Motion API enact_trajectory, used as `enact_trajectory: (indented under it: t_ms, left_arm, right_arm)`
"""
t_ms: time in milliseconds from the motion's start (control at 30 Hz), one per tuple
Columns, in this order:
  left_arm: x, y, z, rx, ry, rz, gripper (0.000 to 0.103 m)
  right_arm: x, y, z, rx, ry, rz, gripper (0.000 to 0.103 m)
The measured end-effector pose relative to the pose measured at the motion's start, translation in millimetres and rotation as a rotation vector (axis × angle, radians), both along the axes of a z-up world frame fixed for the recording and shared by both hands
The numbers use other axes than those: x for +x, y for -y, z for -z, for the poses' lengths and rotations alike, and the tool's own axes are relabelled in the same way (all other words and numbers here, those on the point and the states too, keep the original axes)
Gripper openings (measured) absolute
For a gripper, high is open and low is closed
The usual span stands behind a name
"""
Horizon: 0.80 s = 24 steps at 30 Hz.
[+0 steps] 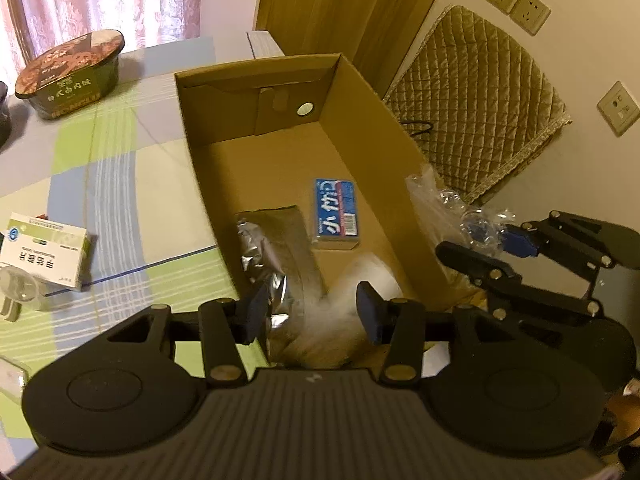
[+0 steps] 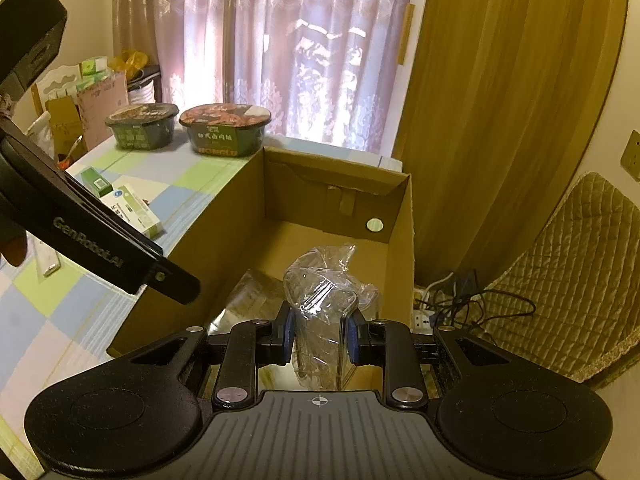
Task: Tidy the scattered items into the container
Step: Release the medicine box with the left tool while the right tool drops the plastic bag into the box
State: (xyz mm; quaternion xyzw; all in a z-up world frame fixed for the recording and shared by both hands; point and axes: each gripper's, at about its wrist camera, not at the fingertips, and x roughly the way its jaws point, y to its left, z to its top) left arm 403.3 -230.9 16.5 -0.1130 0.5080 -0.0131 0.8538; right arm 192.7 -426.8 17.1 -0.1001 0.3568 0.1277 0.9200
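Note:
An open cardboard box (image 1: 360, 120) stands at the table's right edge. Inside lie a blue packet (image 1: 335, 213), a silver foil pouch (image 1: 276, 248) and a blurred white item (image 1: 360, 280). My left gripper (image 1: 312, 312) is open above the box's near end, with the white item just beyond its fingers. My right gripper (image 2: 319, 336) is shut on a crinkled clear plastic pack (image 2: 320, 300) and holds it over the box (image 2: 396, 216). In the left wrist view the right gripper (image 1: 494, 246) hangs at the box's right wall with the plastic pack (image 1: 436, 200). The left gripper (image 2: 120, 248) crosses the right wrist view.
On the checked tablecloth (image 1: 120, 168) lie a white-and-green medicine box (image 1: 44, 252), a small green box (image 2: 96, 182) and two instant-meal bowls (image 2: 224, 128) (image 2: 142, 124). A quilted chair (image 1: 480, 100) and a power strip with cables (image 2: 440, 308) stand right of the box.

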Motion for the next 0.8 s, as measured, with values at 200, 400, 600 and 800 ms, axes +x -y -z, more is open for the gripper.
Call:
enact_trajectory:
  t_ms: [200,400,600,800]
  left_arm:
    - [-4,-3,1,0.006,0.000,0.001,0.043]
    - [-5,-4,1,0.006,0.002,0.006,0.043]
    - [-7,-6,0,0.021,0.005,0.015,0.043]
    - [-12,-14,1,0.024,0.003,0.010,0.043]
  right_arm:
    - [0,-3,2,-0.002,-0.009,-0.008,0.028]
    - [4,-5,2,-0.006,-0.011,-0.015,0.028]
    - [6,-15,5,-0.043,-0.013,-0.053,0.029]
    - [2,-16,7,-0.052,0.033,-0.041,0.084]
